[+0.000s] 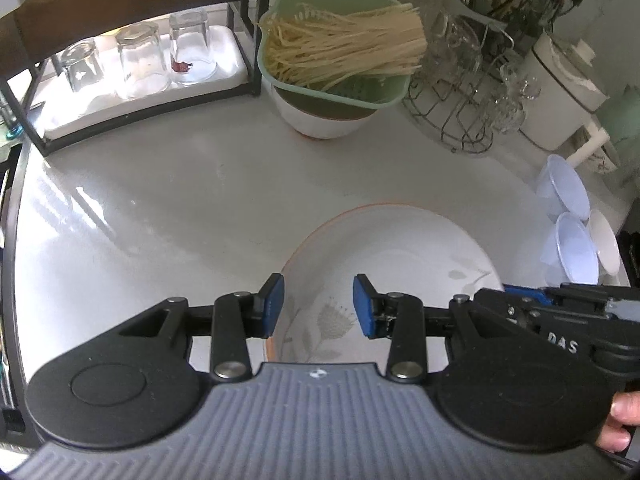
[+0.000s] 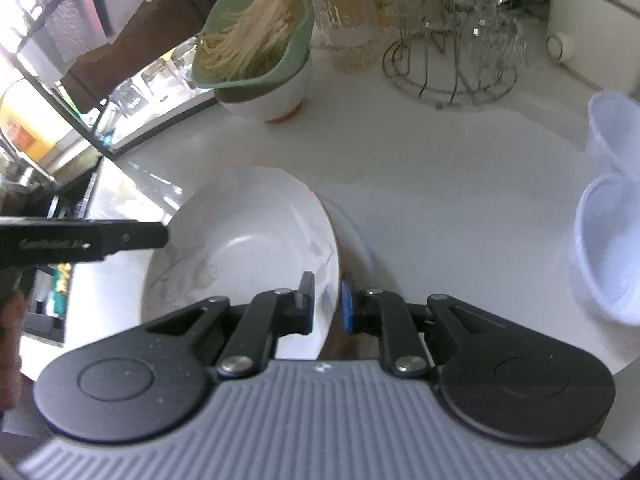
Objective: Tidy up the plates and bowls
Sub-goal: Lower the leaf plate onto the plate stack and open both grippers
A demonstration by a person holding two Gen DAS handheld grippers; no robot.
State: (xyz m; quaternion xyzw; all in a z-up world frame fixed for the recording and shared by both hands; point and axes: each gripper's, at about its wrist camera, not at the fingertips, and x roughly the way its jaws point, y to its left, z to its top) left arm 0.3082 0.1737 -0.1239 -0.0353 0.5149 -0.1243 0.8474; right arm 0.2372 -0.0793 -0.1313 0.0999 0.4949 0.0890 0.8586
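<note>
On the white bench point(image 1: 180, 208), at about 6 o'clock in both wrist views, sits a white plate point(image 2: 248, 232) with an orange rim and a faint grey flower print. The right gripper point(image 2: 326, 300) is clamped on the plate's edge, one pad inside the rim and the blue pad outside, and the plate looks tilted up on that side. The left gripper point(image 1: 319, 306) hovers above the same plate point(image 1: 392, 248) with its blue pads spread apart and nothing between them. At 12 o'clock in the left view a white bowl point(image 1: 324, 116) carries a green colander point(image 1: 332, 40) full of pale noodles. At 10 o'clock three upturned glasses point(image 1: 140, 60) stand on a white tray inside a black frame. At 2 o'clock is a wire rack point(image 1: 460, 112) with glassware, and at 3 o'clock clear plastic bowls point(image 1: 568, 216) lie nested on their sides. A fingertip point(image 1: 620, 424) shows at the left view's 4 o'clock edge
</note>
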